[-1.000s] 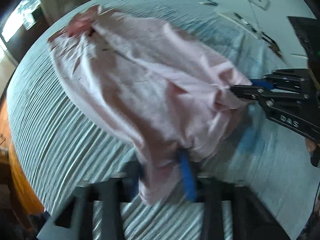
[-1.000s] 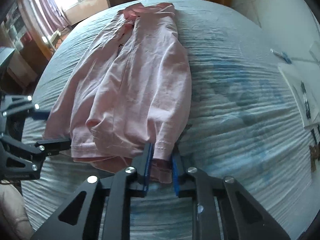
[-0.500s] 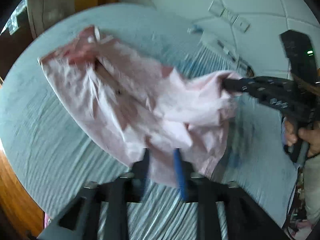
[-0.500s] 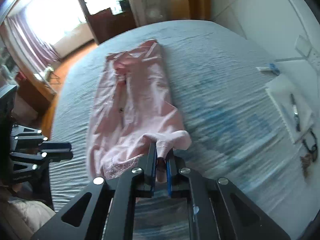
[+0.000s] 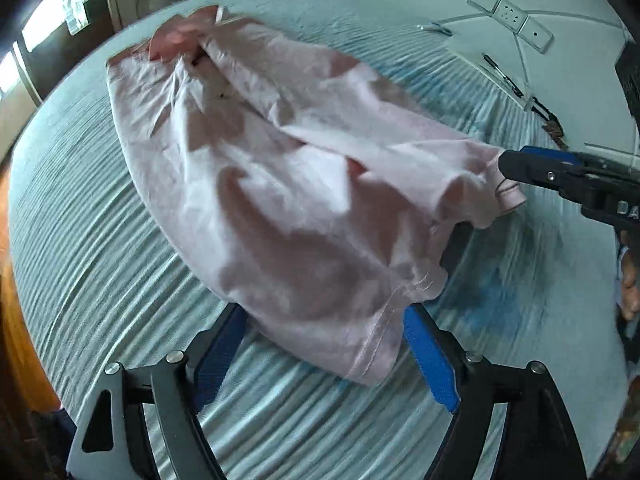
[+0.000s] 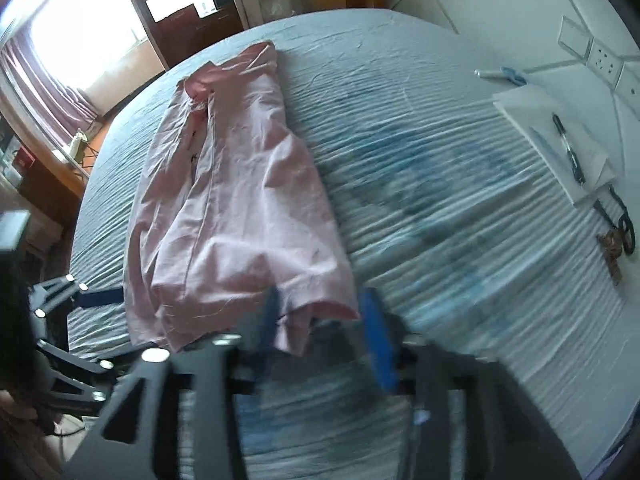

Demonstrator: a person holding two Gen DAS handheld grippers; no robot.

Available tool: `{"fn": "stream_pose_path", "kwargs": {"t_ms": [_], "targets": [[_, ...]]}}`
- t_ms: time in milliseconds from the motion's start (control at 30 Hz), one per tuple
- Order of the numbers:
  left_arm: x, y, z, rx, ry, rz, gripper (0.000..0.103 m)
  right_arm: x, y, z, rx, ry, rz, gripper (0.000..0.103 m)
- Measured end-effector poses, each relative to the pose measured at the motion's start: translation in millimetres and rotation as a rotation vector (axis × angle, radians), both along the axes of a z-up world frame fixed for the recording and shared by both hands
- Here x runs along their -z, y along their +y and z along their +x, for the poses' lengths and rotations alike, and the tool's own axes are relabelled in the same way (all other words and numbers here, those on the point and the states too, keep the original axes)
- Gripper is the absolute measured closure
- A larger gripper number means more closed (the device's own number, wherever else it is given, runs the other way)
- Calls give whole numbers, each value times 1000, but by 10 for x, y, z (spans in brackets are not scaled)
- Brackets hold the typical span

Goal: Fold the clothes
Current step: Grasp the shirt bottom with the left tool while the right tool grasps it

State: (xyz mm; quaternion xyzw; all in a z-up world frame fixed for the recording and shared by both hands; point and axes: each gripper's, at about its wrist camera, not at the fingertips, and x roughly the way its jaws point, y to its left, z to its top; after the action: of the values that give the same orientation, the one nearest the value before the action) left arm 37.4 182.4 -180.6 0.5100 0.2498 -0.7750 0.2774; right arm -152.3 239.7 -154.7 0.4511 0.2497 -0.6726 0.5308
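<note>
A pink button shirt [image 5: 280, 168] lies lengthwise on the blue-grey bedspread [image 5: 80, 264], collar at the far end, folded narrow. In the right wrist view the shirt [image 6: 236, 208] runs from the window side down to my fingers. My left gripper [image 5: 324, 344] is open, its blue pads wide apart on either side of the near hem corner. My right gripper [image 6: 324, 316] is open too, with the other hem corner lying loose between its pads. The right gripper also shows in the left wrist view [image 5: 516, 164], touching the cloth's edge.
A white notepad [image 6: 560, 136] with a pen [image 6: 568, 148] lies on the bed's right side, with keys [image 6: 616, 244] beside it. Wall sockets [image 5: 512, 16] are behind. The bed's wooden edge [image 5: 16, 320] drops off at the left.
Both grippers, shut on the hem corners earlier, have opened and let the shirt drop onto the bed. The hem lies flat now.
</note>
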Motion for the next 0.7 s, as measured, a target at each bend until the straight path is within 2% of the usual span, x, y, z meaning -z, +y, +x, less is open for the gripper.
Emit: {"fn": "stream_pose_path", "kwargs": {"t_ms": [33,200,333,400,433,467,500,567,700], "targets": [[4,22,-33,-8,-9,-19,19,3,-5,-12,-18,1,-5,42],[102,93,-198,6,-62,-73,2,145,-92,43,-106,24,-3,42],[96,104,-208,-8,-50,-73,3,279,-111,166,-163,68,-2,42],[40,113,-186,-10,-38,-94,22,339,-120,231,-186,104,10,46],[3,114,-176,-8,-31,-103,48,351,-121,254,-193,111,11,54],[-40,105,-173,-3,-21,-99,75,340,-120,263,-192,105,6,75],[-75,92,-171,5,-12,-94,87,324,-123,265,-185,97,3,85],[-142,35,-116,24,0,-75,92,268,-131,265,-169,75,-5,94],[-497,-122,66,43,51,-90,93,-28,-159,265,-157,40,-62,94]]}}
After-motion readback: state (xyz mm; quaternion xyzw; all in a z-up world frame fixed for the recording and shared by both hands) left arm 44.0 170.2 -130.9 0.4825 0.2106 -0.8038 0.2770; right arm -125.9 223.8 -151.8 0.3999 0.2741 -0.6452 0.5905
